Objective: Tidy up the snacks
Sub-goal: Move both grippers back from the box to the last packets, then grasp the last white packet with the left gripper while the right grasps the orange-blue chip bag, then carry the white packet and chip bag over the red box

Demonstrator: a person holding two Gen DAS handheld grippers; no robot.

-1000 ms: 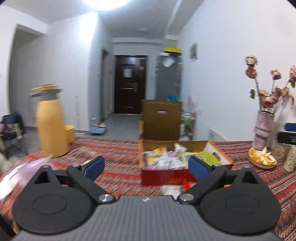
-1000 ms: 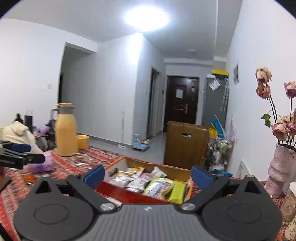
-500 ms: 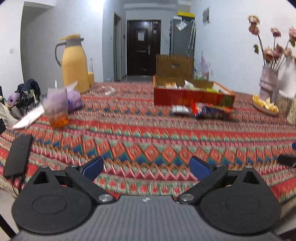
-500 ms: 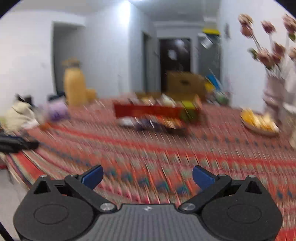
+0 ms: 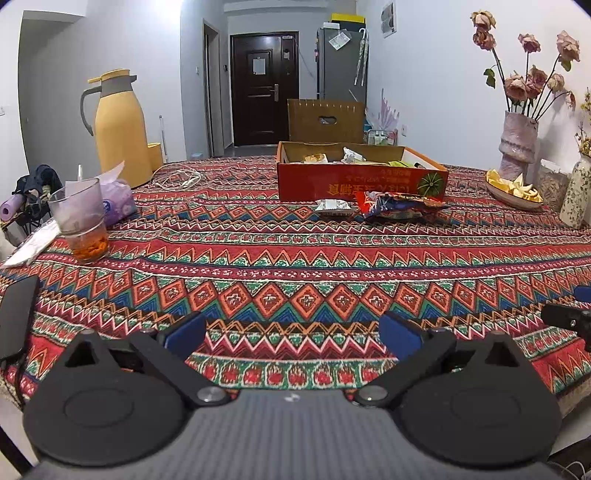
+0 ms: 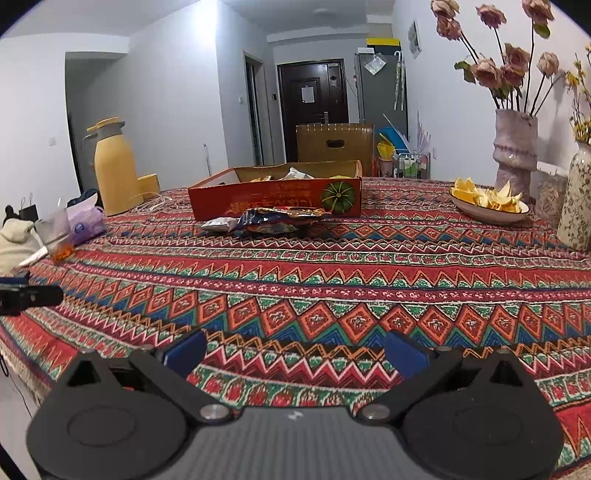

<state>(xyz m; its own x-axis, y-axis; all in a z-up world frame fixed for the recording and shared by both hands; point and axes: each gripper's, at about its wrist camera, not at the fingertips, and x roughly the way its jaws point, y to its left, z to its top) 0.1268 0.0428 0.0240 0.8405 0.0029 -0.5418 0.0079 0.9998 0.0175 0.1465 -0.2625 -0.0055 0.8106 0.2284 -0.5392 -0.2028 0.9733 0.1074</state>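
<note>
both claws pulled back from snack box (image 5: 360, 177) to table edge; left claw (image 5: 291, 332), right claw (image 6: 293, 352) spread apart, empty.

White walls (image 5: 424, 74) enclose a hallway that runs to a dark door (image 5: 264, 88) at 12 o'clock, with a grey fridge (image 5: 341, 62) just beside it at 1 o'clock and a brown crate (image 5: 327, 120) standing before both. The surface is covered by a red patterned cloth (image 5: 295, 258). At 9 o'clock an open doorway (image 6: 79, 122) shows a darker room, and the ceiling (image 6: 295, 14) is lit pale.
</note>
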